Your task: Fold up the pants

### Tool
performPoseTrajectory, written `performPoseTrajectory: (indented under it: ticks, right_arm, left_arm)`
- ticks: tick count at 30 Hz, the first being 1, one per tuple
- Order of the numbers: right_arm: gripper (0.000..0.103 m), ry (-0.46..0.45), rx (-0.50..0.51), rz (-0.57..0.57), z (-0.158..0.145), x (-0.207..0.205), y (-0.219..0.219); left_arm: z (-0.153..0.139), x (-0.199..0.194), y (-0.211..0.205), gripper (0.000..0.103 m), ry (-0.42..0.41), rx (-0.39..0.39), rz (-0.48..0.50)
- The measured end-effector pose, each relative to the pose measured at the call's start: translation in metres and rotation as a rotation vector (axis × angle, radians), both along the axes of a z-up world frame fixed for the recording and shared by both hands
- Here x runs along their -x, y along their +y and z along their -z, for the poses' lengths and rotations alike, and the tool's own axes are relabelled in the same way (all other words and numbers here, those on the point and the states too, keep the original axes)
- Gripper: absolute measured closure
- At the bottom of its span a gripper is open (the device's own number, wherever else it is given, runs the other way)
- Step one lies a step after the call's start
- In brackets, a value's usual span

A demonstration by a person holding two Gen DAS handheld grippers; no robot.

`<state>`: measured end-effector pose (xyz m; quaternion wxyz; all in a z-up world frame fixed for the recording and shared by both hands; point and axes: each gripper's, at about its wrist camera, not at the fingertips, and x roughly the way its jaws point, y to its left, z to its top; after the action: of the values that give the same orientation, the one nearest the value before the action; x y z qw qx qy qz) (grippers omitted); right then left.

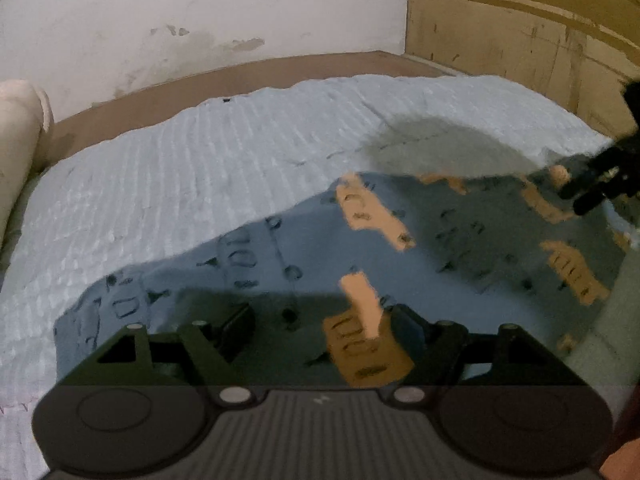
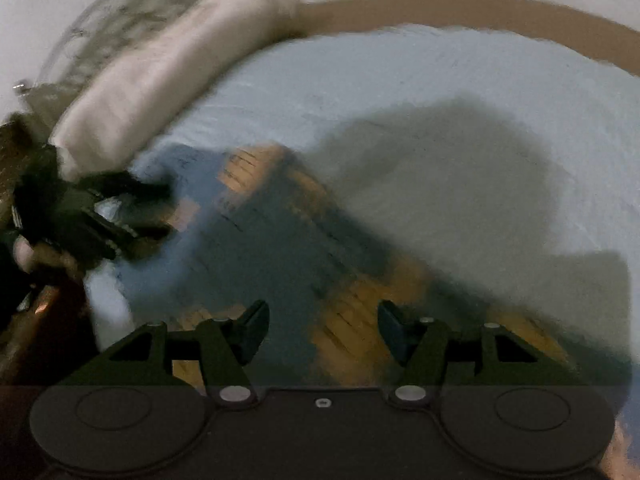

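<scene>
a pale blue ribbed bedspread is seen filling most of the left wrist view, with a white wall at the upper left of the frame and a wooden panel at the upper right. a brown edge of the bed is seen between bedspread and wall. the pants, blue-grey with orange patches and dark print, are spread flat on the bedspread across the lower and right part of that frame; in the blurred right wrist view the pants are seen lying from centre left to lower right. a cream rolled bolster is seen at the upper left of the right wrist view. the left claw is shown released, fingers wide apart above the cloth, nothing gripped. the right claw is likewise shown released over the pants, nothing being pressed between its fingers.
</scene>
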<state>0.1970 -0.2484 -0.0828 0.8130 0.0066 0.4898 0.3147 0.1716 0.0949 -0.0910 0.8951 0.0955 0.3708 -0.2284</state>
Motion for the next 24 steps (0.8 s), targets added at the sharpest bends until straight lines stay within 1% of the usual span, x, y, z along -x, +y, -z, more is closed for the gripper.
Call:
performPoseTrajectory:
  ticks: [2, 3, 5, 6, 7, 9, 11, 12, 14, 16, 18, 20, 24]
  right_arm:
    - [0.042, -0.033, 0.027, 0.082, -0.001, 0.019, -0.042]
    - [0.042, -0.047, 0.045, 0.141, -0.004, 0.026, -0.061]
    - [0.042, -0.067, 0.043, 0.253, -0.014, 0.042, -0.101]
    - [0.039, -0.078, 0.023, 0.297, -0.019, 0.051, -0.115]
    - [0.033, -0.090, 0.003, 0.329, -0.025, 0.060, -0.124]
    - [0.028, -0.116, -0.026, 0.338, -0.031, 0.075, -0.130]
    - [0.028, -0.127, -0.026, 0.313, -0.030, 0.087, -0.128]
    - [0.028, -0.147, -0.020, 0.323, -0.029, 0.092, -0.129]
    - [0.028, -0.176, -0.054, 0.394, -0.031, 0.101, -0.149]
    - [0.027, -0.188, -0.090, 0.488, -0.029, 0.108, -0.170]
    - [0.027, -0.188, -0.099, 0.539, -0.024, 0.113, -0.188]
    - [0.027, -0.178, -0.119, 0.566, -0.019, 0.119, -0.201]
    - [0.028, -0.144, -0.200, 0.616, -0.004, 0.128, -0.219]
  left_arm:
    - [-0.010, 0.000, -0.018, 0.021, -0.004, 0.026, 0.029]
    - [-0.014, 0.001, -0.031, 0.020, -0.012, 0.031, 0.056]
    - [-0.019, 0.001, -0.058, 0.018, -0.023, 0.034, 0.113]
    - [-0.020, 0.000, -0.073, 0.018, -0.021, 0.037, 0.139]
    - [-0.020, -0.001, -0.089, 0.018, -0.016, 0.039, 0.166]
    - [-0.020, -0.002, -0.122, 0.018, -0.013, 0.039, 0.217]
    - [-0.020, -0.004, -0.151, 0.018, 0.015, 0.067, 0.258]
    - [-0.020, -0.005, -0.164, 0.018, 0.034, 0.087, 0.277]
    - [-0.018, -0.004, -0.185, 0.018, 0.064, 0.117, 0.313]
    - [-0.013, -0.007, -0.208, 0.018, 0.081, 0.106, 0.338]
    - [-0.006, -0.011, -0.223, 0.018, 0.095, 0.081, 0.346]
    - [0.002, -0.017, -0.227, 0.018, 0.114, 0.065, 0.338]
    - [0.006, -0.020, -0.228, 0.018, 0.132, 0.058, 0.332]
